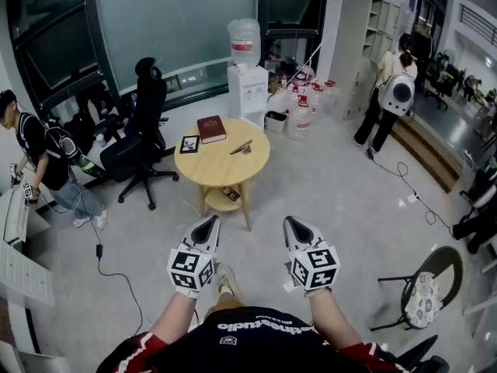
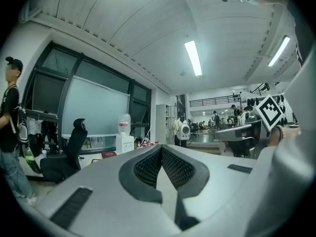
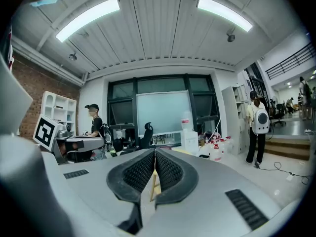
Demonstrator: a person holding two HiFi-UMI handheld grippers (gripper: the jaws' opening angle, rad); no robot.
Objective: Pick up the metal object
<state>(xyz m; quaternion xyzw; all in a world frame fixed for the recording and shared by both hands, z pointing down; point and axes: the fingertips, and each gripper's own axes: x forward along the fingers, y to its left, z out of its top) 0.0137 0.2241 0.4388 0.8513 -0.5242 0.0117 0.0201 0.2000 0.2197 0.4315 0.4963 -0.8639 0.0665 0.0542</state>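
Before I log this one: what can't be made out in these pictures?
- The metal object on the round table: head view, too small to tell its kind.
- Same object, gripper views: hidden behind the shut left tongs and right tongs.
- The small item on the table's lower shelf: head view, too small, partly under the tabletop.

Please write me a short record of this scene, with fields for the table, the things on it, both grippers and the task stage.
table: round light wooden table
also on top: dark red book; small black-framed flat item
target: slim metal object lying on top, right of the book
left gripper: shut, empty, short of the table
right gripper: shut, empty, short of the table
nearby: black office chair left of the table
task stage: metal object not yet touched
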